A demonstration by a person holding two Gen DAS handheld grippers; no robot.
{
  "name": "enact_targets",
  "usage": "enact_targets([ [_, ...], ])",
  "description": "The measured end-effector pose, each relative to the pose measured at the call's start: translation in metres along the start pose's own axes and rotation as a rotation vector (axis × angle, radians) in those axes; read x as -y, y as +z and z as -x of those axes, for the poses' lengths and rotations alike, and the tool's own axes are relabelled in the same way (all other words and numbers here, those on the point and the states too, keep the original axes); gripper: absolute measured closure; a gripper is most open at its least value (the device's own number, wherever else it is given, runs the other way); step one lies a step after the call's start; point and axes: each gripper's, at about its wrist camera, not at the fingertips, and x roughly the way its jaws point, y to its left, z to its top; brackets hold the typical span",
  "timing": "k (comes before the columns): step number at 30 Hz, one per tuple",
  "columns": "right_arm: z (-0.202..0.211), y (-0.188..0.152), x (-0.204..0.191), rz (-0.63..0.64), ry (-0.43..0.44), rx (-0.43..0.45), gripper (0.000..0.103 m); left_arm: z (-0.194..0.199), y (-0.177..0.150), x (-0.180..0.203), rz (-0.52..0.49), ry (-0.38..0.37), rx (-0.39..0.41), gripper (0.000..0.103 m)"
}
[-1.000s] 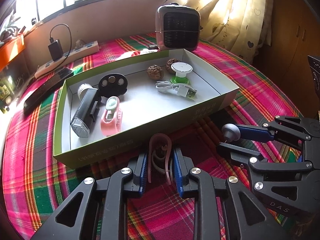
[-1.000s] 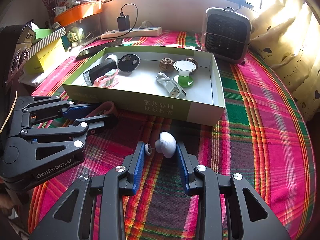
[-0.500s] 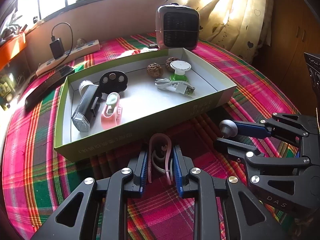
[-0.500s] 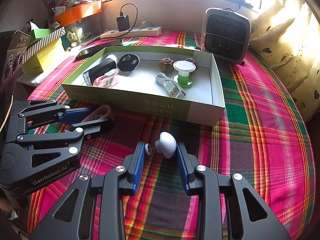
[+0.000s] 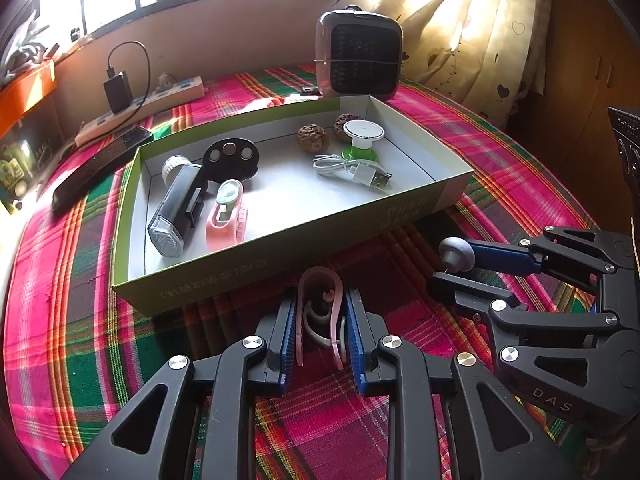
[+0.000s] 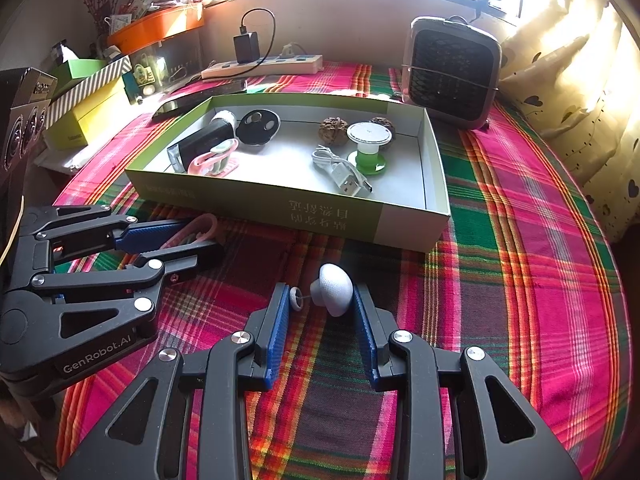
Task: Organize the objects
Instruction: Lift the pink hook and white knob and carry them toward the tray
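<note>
My left gripper is shut on a pink clip just in front of the green box; it also shows in the right wrist view. My right gripper is shut on a small white mushroom-shaped lamp, held over the plaid cloth right of the left gripper; the lamp also shows in the left wrist view. The box holds a black bike light, a pink light, a black round piece, two walnuts, a white-green spool and a white USB cable.
A small heater stands behind the box. A power strip with a charger and a dark phone lie at the back left. Boxes and an orange tray sit at the far left. Curtains hang on the right.
Both grippers have drawn back slightly from the box and lifted a little, each still holding its object. Nothing in the box has moved.
</note>
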Motion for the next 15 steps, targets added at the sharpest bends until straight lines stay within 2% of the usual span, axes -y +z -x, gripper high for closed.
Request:
enact_targets([
  [15, 0.0054, 0.0001, -0.0033, -0.003, 0.009, 0.018, 0.070, 0.0066, -0.0020, -0.0002, 0.009, 0.004, 0.006, 0.082],
])
